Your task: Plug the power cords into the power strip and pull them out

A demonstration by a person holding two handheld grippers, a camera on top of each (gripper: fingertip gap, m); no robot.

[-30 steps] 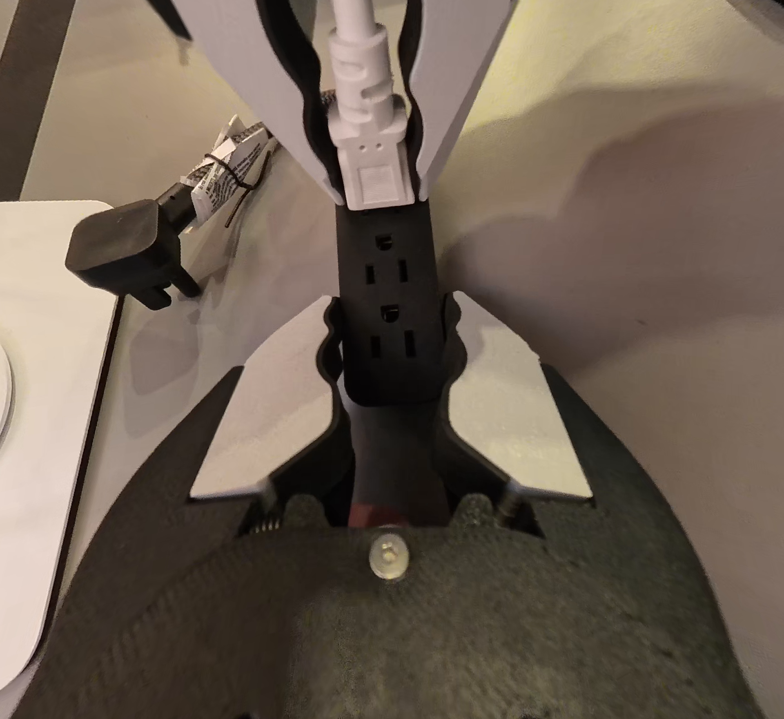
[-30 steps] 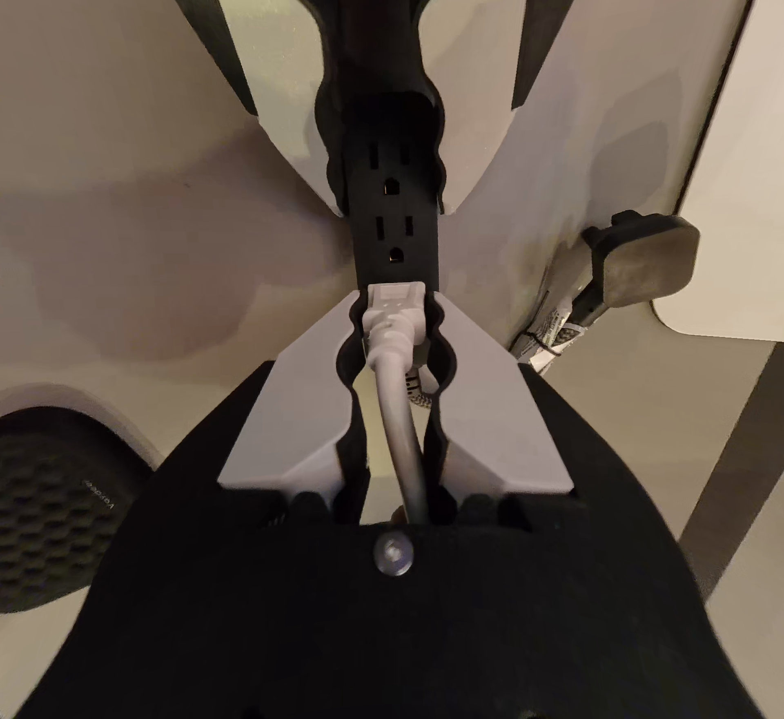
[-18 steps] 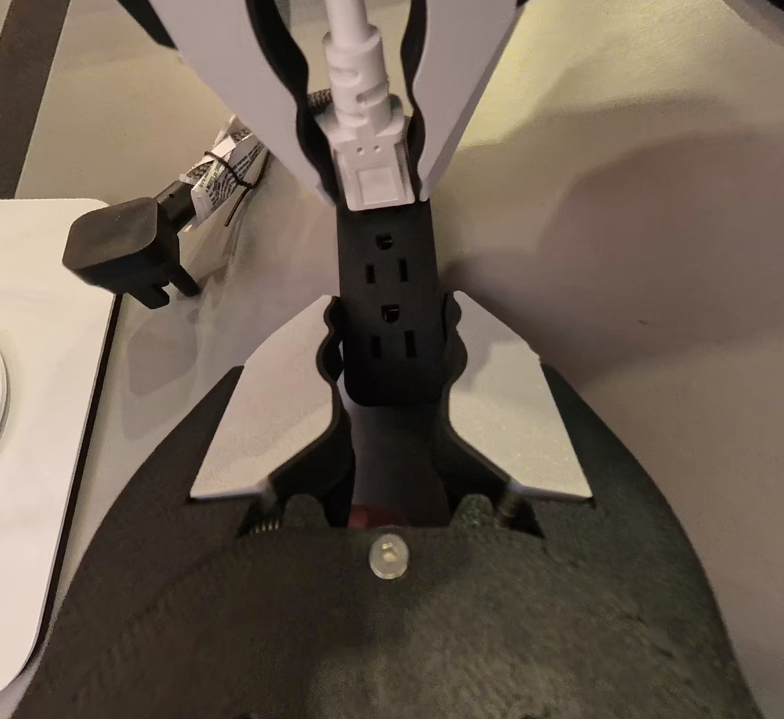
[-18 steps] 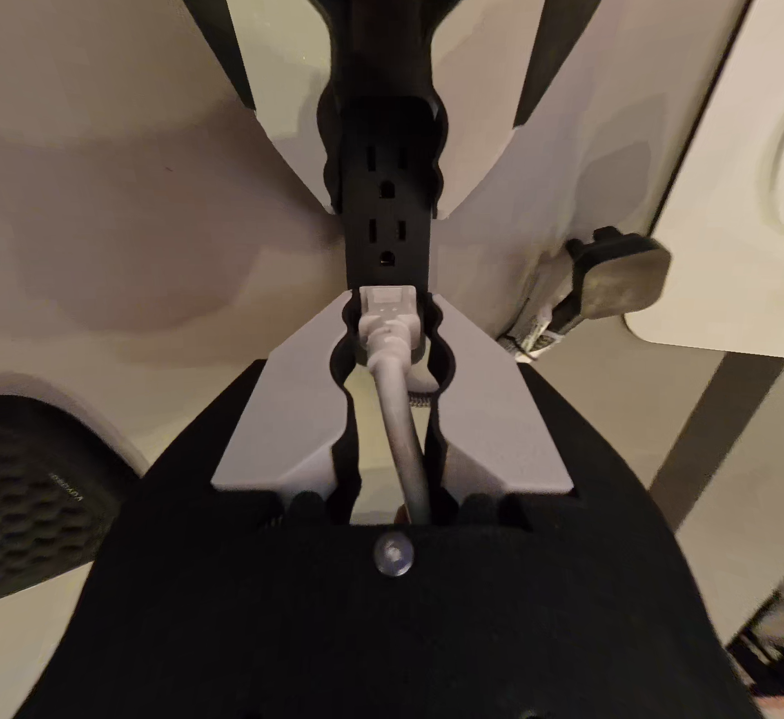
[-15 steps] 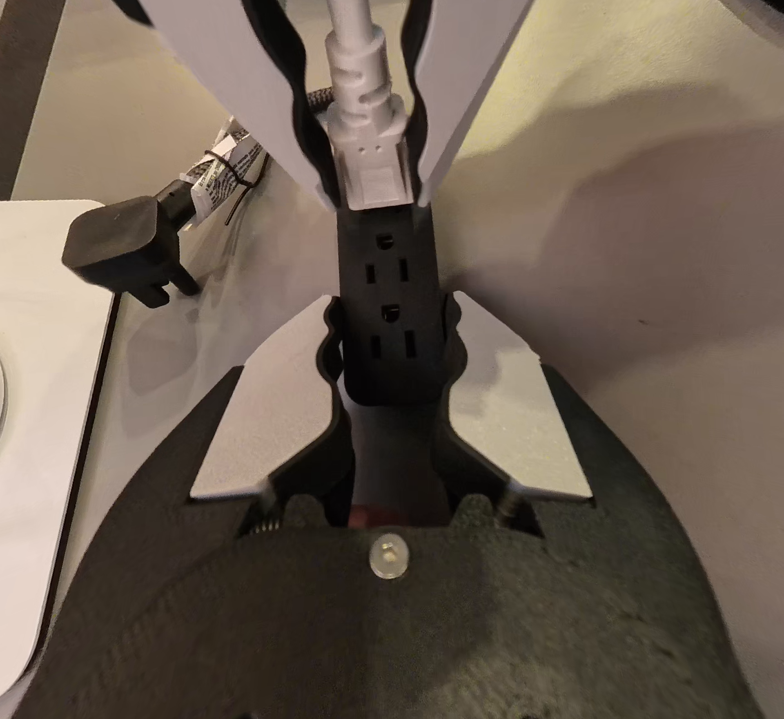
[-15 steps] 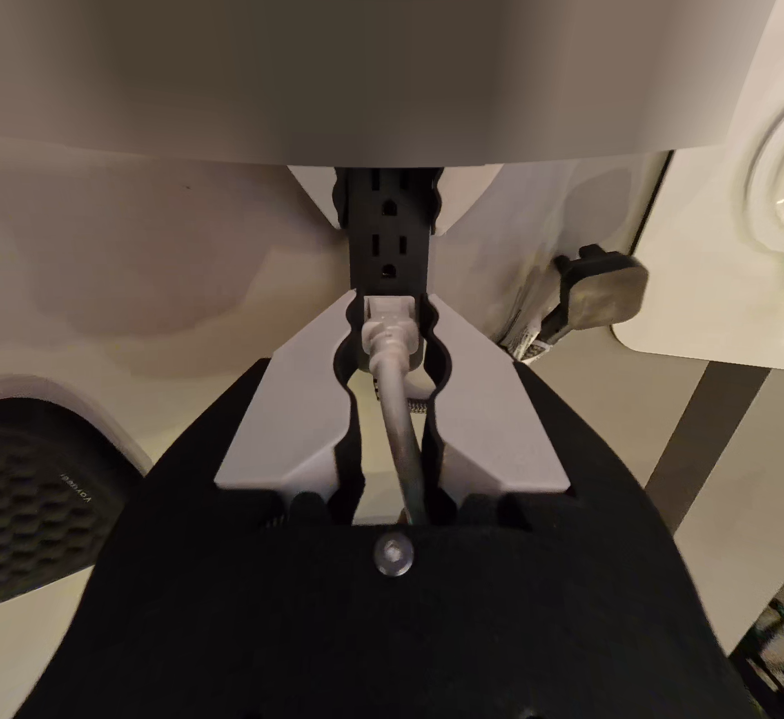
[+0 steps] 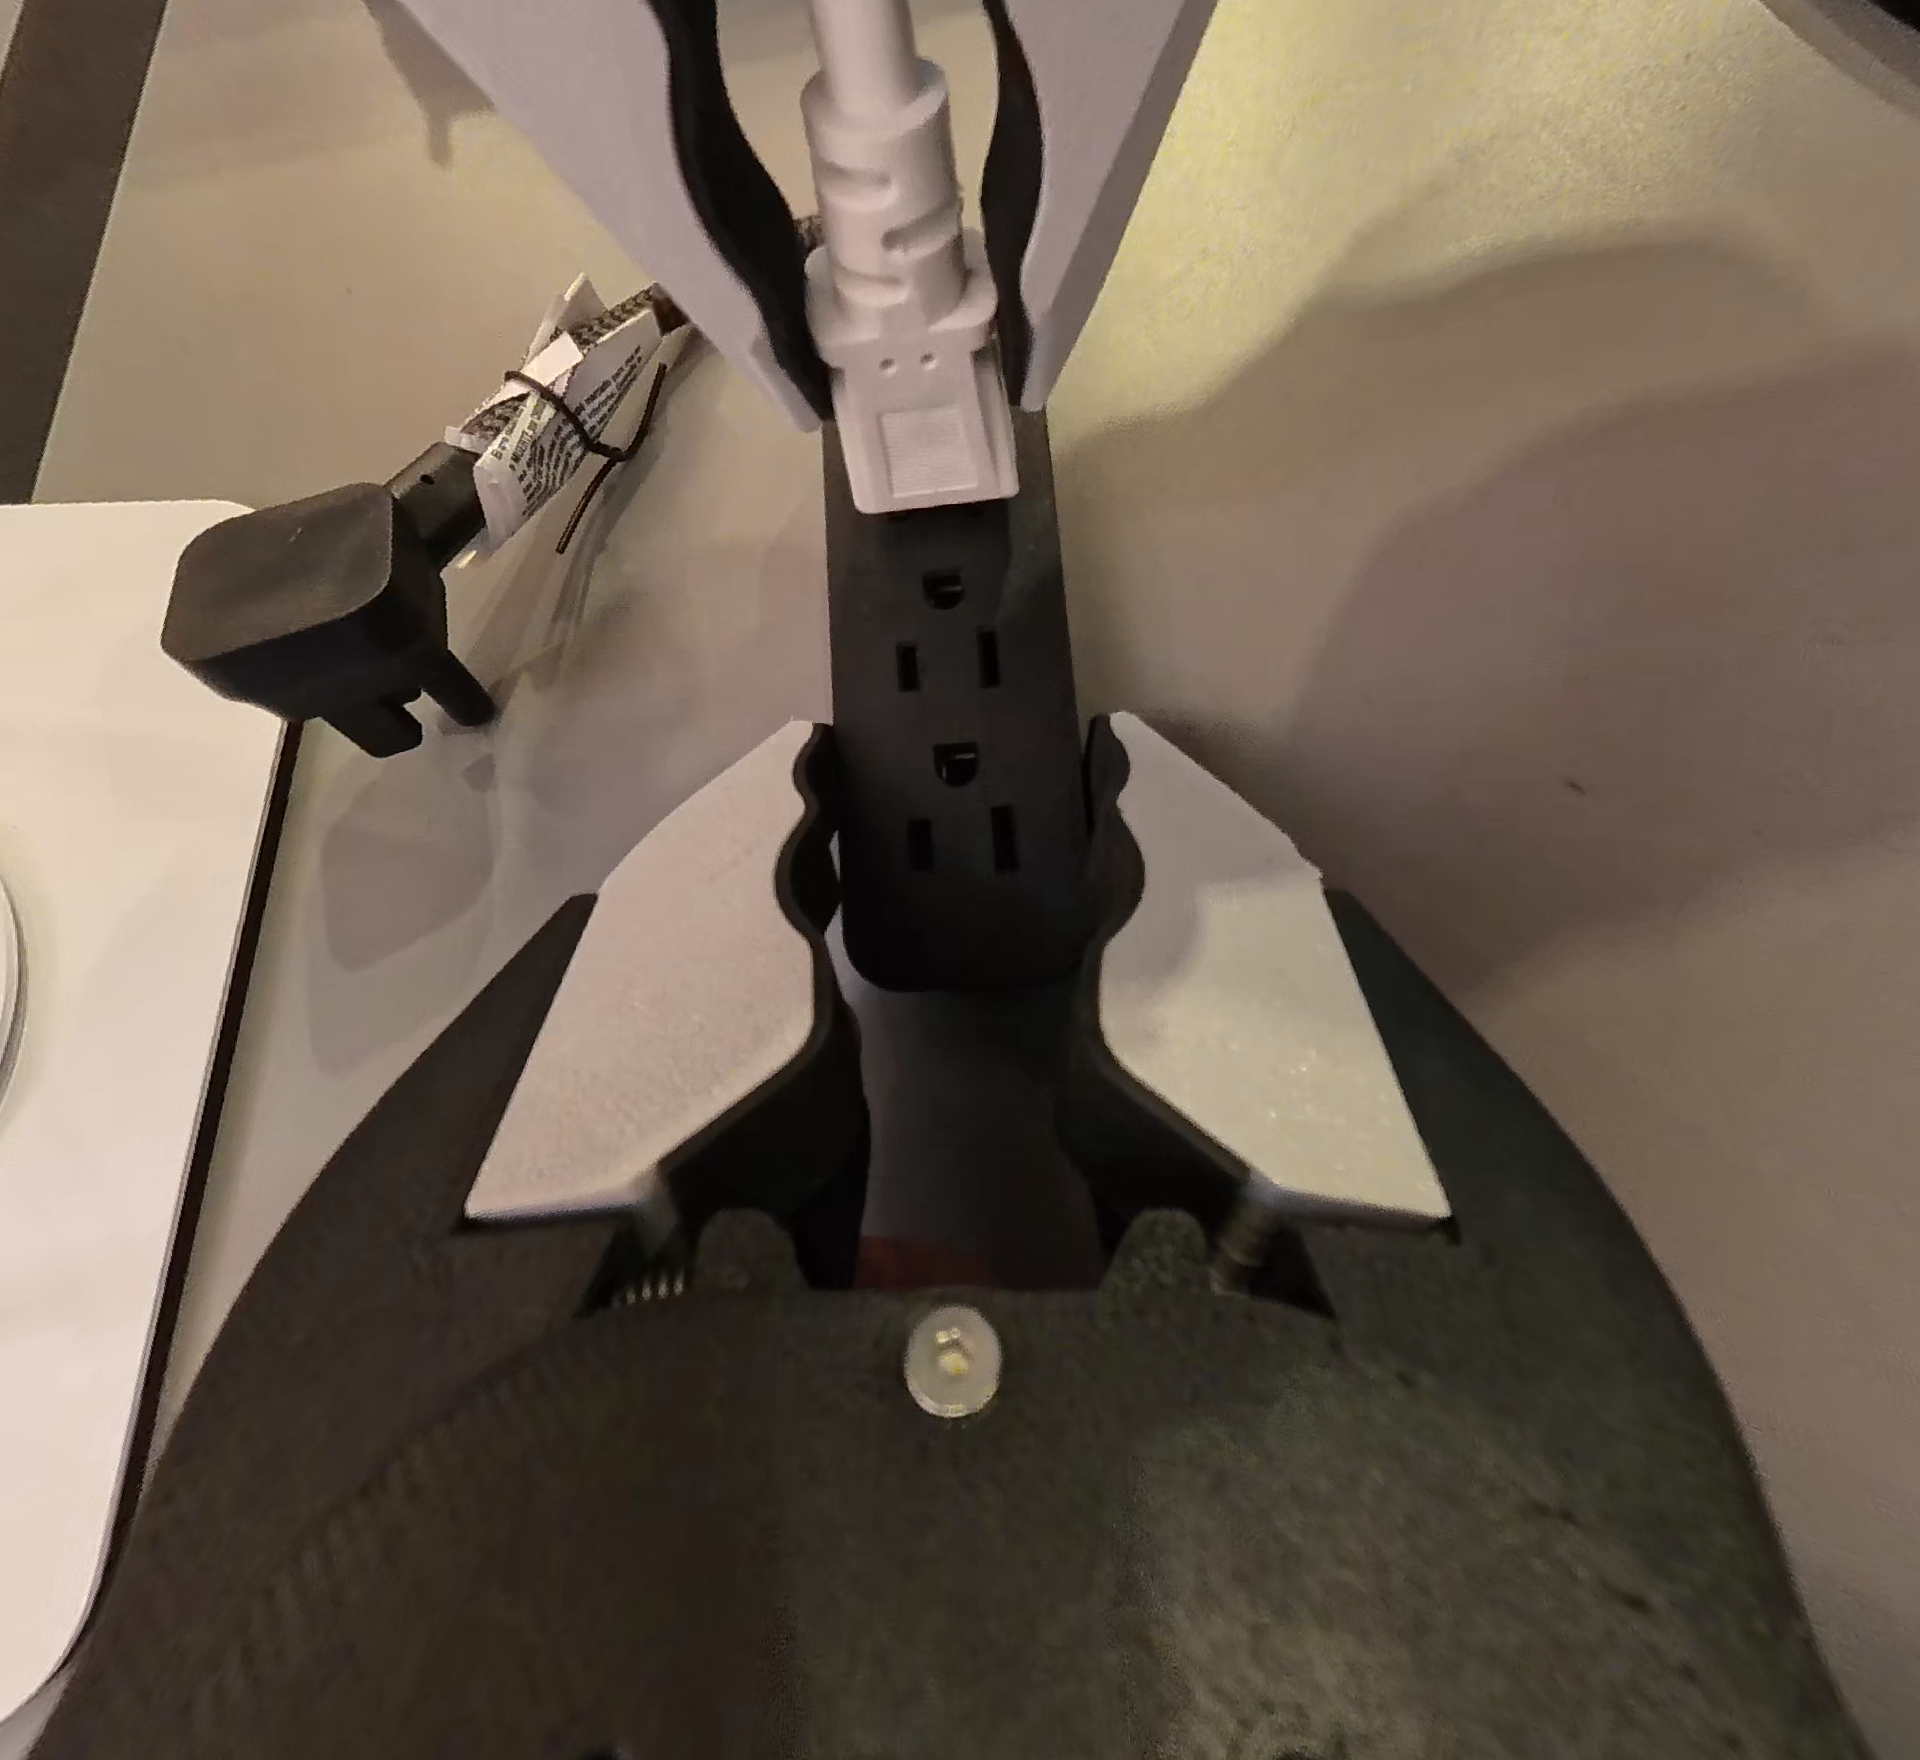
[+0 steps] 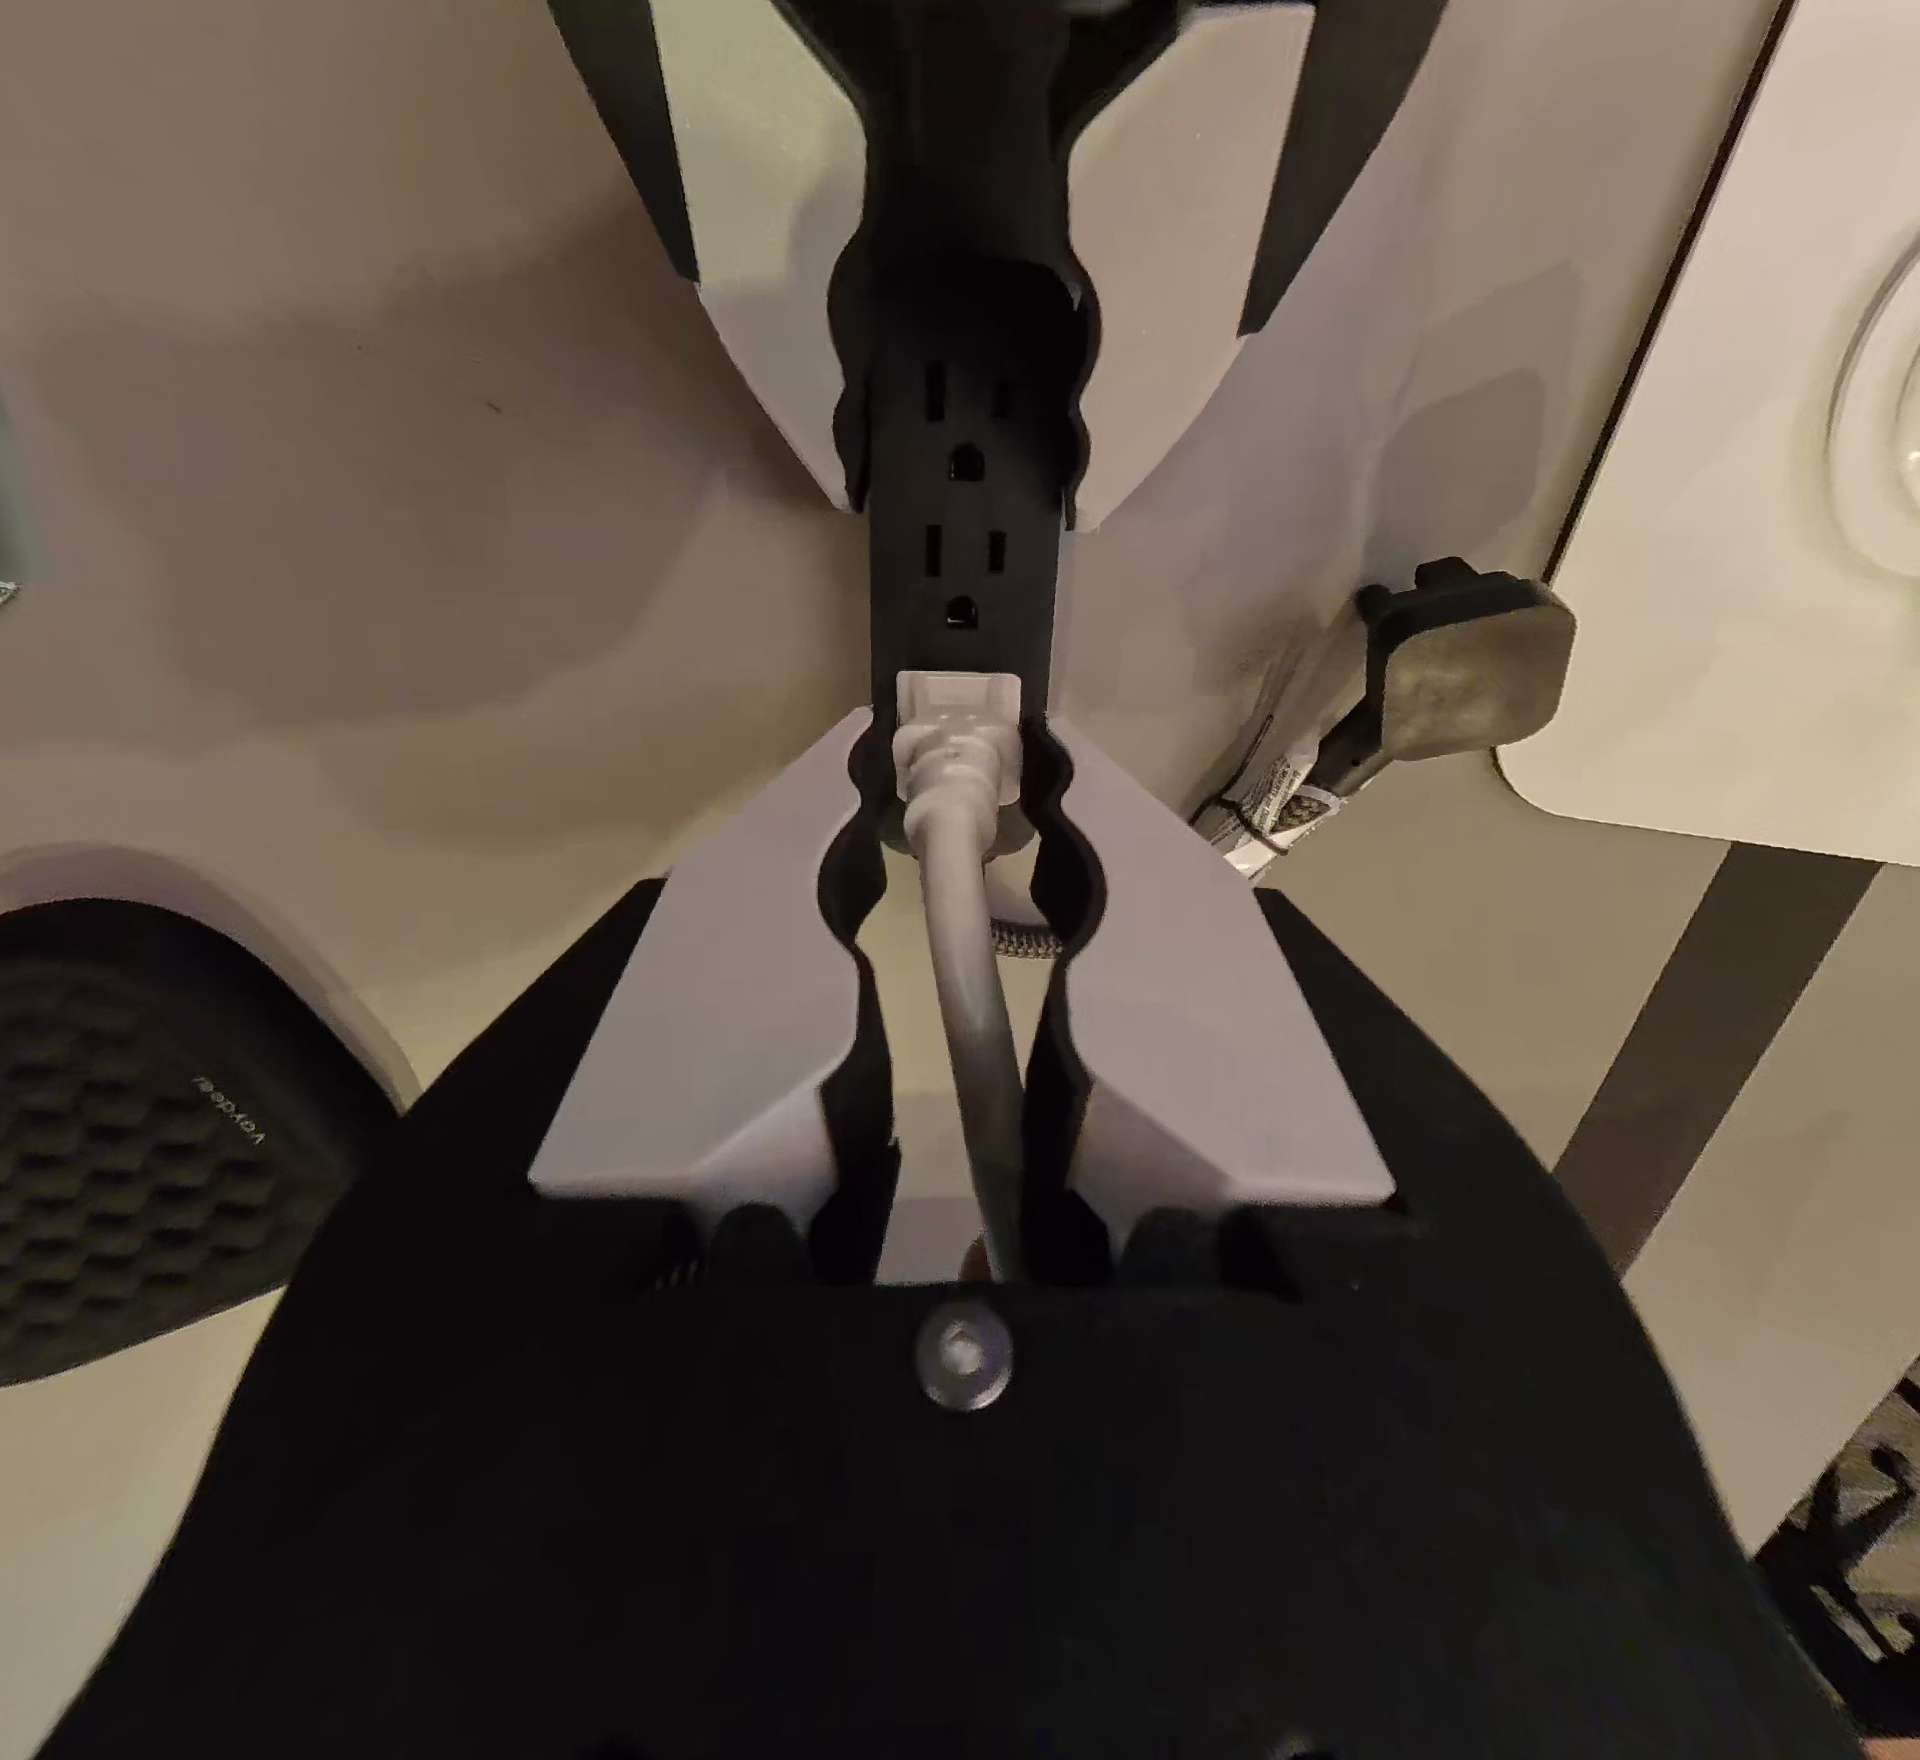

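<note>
We clamp the black plastic power strip (image 7: 951, 723) in our left gripper (image 7: 956, 837); our right gripper (image 8: 961, 785) pinches the white moulded plug (image 8: 956, 723) at its far outlet. Only the right view shows a black honeycomb pad (image 8: 125, 1128). A tagged black plug (image 7: 312, 588) lies beside, its print unreadable.

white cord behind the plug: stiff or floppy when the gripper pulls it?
Likely semi-stiff: the white cord holds a smooth curve behind the white plug. The ribbed collar probably resists kinking. Held in the right gripper, the plug should follow without flopping.
</note>
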